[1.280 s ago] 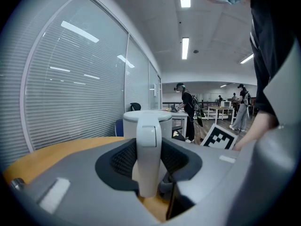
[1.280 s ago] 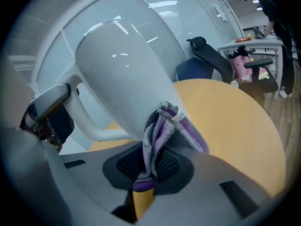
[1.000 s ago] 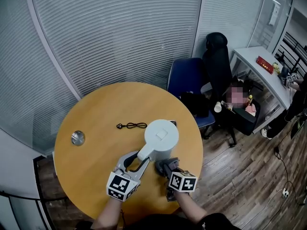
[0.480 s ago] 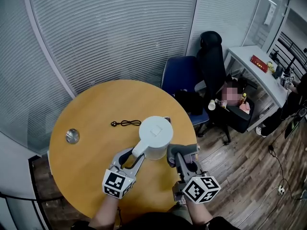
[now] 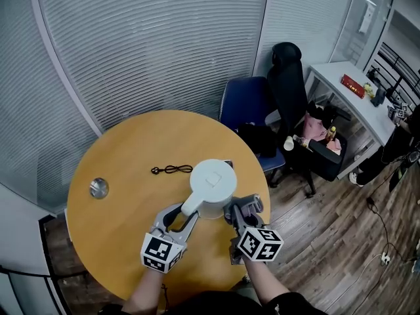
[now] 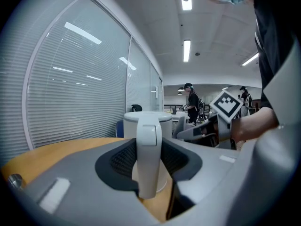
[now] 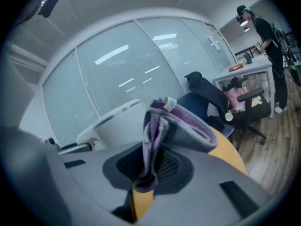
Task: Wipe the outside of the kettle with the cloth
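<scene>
A white kettle [image 5: 212, 188] stands on the round wooden table [image 5: 125, 156], toward its near right side. My left gripper [image 5: 178, 219] is shut on the kettle's handle [image 6: 149, 159], which runs upright between the jaws, with the kettle body [image 6: 155, 121] just behind. My right gripper [image 5: 240, 210] is raised beside the kettle's right flank and is shut on a folded grey and purple cloth [image 7: 171, 128]. The cloth [image 5: 245, 205] stands up out of the jaws close to the kettle [image 7: 113, 124]; whether it touches the wall I cannot tell.
A black cable [image 5: 174, 169] lies on the table behind the kettle, and a metal disc [image 5: 99, 188] sits near the left edge. A blue chair [image 5: 244, 105] and a black office chair [image 5: 294, 84] stand past the table's right edge. A white desk [image 5: 346, 84] stands further right.
My right gripper has lifted with the cloth from low by the kettle's base to higher against its right side. The left gripper has kept its hold on the handle.
</scene>
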The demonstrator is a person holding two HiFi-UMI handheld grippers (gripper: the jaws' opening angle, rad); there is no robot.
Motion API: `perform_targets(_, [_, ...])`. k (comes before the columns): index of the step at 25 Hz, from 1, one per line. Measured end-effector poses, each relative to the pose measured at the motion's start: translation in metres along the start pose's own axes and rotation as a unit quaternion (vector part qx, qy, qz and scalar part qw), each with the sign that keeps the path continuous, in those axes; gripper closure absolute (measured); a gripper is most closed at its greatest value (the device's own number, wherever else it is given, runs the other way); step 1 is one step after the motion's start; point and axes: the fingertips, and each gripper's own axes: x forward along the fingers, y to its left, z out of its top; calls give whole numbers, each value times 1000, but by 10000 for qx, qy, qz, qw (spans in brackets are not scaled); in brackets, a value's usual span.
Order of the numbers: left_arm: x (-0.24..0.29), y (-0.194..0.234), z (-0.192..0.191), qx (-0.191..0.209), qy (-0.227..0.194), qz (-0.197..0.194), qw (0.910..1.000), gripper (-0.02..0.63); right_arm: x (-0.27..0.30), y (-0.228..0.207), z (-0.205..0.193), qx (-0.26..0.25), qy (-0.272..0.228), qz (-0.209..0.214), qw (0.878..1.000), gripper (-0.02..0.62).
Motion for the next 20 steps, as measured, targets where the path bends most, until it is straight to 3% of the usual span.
perform_targets(7, [0,-1,0,-25,24,-37,10000,446,37,-40,-92,-159,1150,-597,9914,554])
perform_targets(12, [-1,-2,1,-30,36,-44,10000,446,34,-47,-99,-217,1362,-649,9883,554])
perform_targets(15, [-2,-2,1,-54,31,-24,10000,446,17,-54,-64,-159,967,-855,9915,554])
perform_targets(18, [-2,-1,1,-65,19,-14,10000,445,-1,-59,-2,-145,35,-989,9950,554])
perform_targets(20, [-1,-1,1,-76,14,-17,10000,445,-15,-50,47,-69,-729,-785,9942,554])
